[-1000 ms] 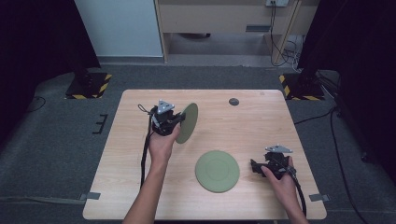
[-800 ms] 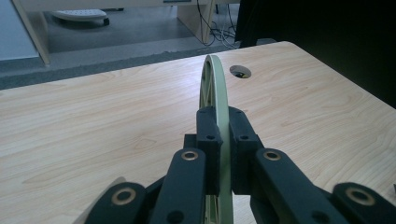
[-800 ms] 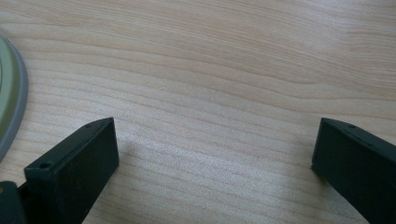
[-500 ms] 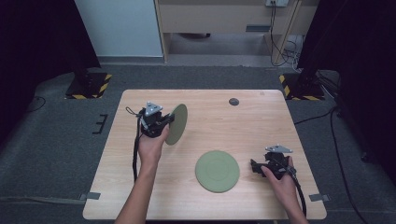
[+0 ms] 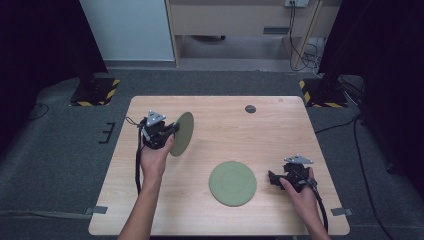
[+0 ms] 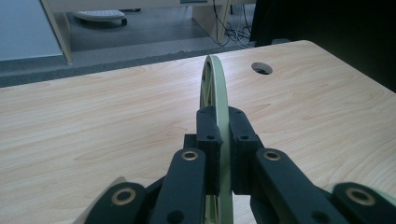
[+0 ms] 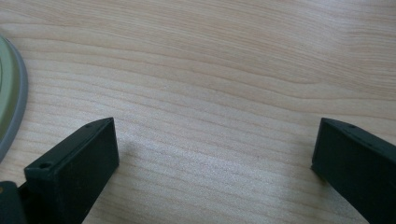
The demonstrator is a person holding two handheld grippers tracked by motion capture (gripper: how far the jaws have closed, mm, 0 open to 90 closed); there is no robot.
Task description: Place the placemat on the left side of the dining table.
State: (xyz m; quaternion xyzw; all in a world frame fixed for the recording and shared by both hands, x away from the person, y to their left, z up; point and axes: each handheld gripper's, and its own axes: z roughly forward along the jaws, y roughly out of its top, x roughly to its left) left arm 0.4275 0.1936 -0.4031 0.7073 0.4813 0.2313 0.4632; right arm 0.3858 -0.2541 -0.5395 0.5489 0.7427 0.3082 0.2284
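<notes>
The left gripper (image 5: 167, 134) is clamped on the rim of a green plate (image 5: 181, 133) and holds it up on its edge above the left half of the table (image 5: 280, 125); in the high view the plate stands nearly upright, tilted a little, with its face turned toward the right side of the table; it does not touch the wood. In the left gripper view the plate (image 6: 215, 93) is seen edge-on, thin and pale green, and the two black jaws press on it from both sides at its lower part; the left gripper (image 6: 223, 140) looks across the table toward a small round hole (image 6: 262, 68) near the far edge. The left hand (image 5: 156, 159) is under the gripper, with the forearm coming from the bottom of the view. A second plate (image 5: 233, 183) of the same green lies flat on the table, in the near middle part, well apart from the held one. The right gripper (image 5: 273, 179) rests low on the table just to the right of this flat plate, held by the right hand (image 5: 298, 188); its jaws stand wide apart with only bare wood between them; in the right gripper view the rim of the second plate (image 7: 11, 98) is at the left border, near the left jaw but not touching it.
</notes>
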